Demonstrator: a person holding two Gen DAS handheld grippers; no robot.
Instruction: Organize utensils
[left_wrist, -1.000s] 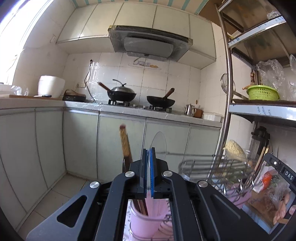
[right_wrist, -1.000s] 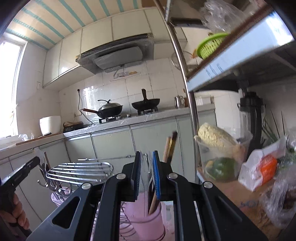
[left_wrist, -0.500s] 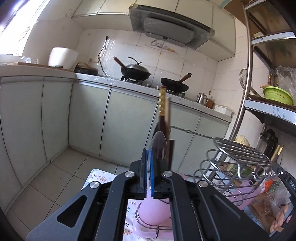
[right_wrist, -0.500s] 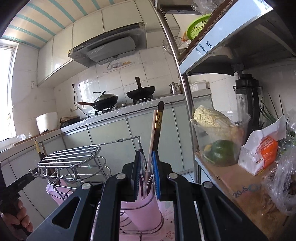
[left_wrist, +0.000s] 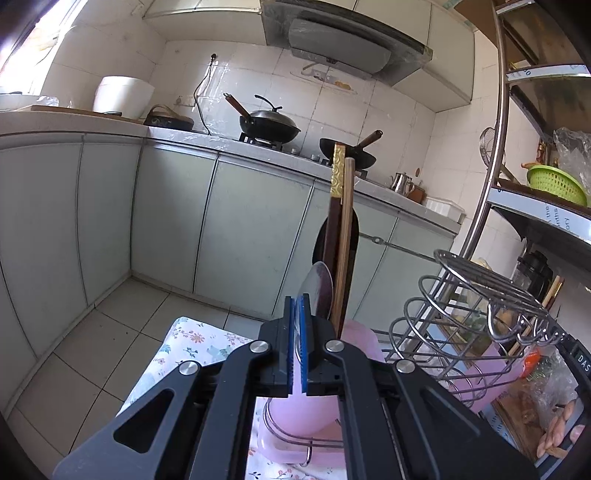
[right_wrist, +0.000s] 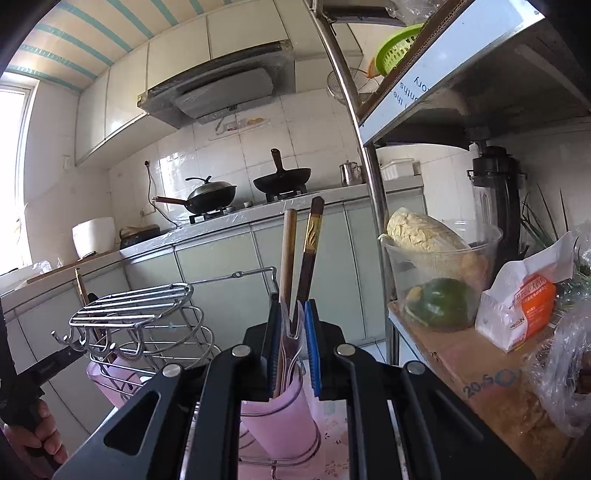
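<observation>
My left gripper (left_wrist: 297, 325) pinches a spoon (left_wrist: 318, 291), right gripper (right_wrist: 291, 332) narrow around clear spoons (right_wrist: 291, 343) in pink cup (right_wrist: 280, 421) with two chopsticks (right_wrist: 312, 254).

The table (left_wrist: 173, 354) is covered with a floral cloth. On it stands a wire rack (left_wrist: 476, 302), which holds two pink cups: one (left_wrist: 306, 410) near the table's front edge, containing chopsticks (left_wrist: 341, 236) and a spoon (left_wrist: 319, 291), and one (left_wrist: 495, 369) toward the right side. To the right, a cardboard-topped shelf (right_wrist: 480, 354) carries a clear tub of vegetables (right_wrist: 439, 273), a white packet (right_wrist: 524, 306) and a blender (right_wrist: 496, 199).
</observation>
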